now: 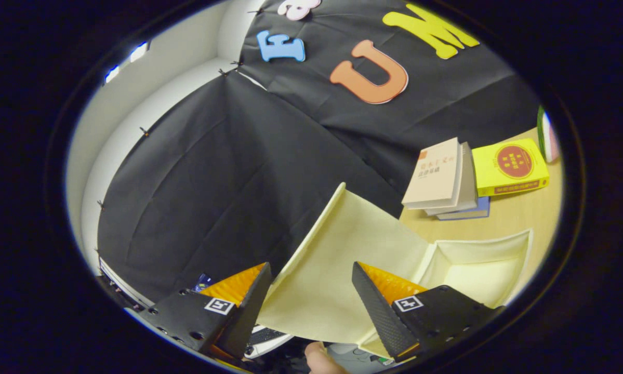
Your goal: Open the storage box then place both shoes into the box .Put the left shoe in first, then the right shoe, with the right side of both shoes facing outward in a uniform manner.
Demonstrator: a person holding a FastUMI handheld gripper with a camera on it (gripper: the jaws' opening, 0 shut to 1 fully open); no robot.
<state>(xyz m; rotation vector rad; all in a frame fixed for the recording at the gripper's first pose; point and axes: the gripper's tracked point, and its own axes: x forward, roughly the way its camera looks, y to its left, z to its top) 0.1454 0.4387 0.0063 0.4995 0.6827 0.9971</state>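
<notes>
Gripper [308,301] at lower centre, fingers apart, the raised cream lid [342,259] of the storage box [477,270] lying between them, untouched by either. Box at lower right on the bench [514,213] stands open, empty. Opening looks done; both shoes remain.

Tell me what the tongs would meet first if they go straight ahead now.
Probably the raised lid of the box: it stands between the open tongs and runs on ahead of them. Beyond it hangs the black cloth, though depth is unclear.
</notes>
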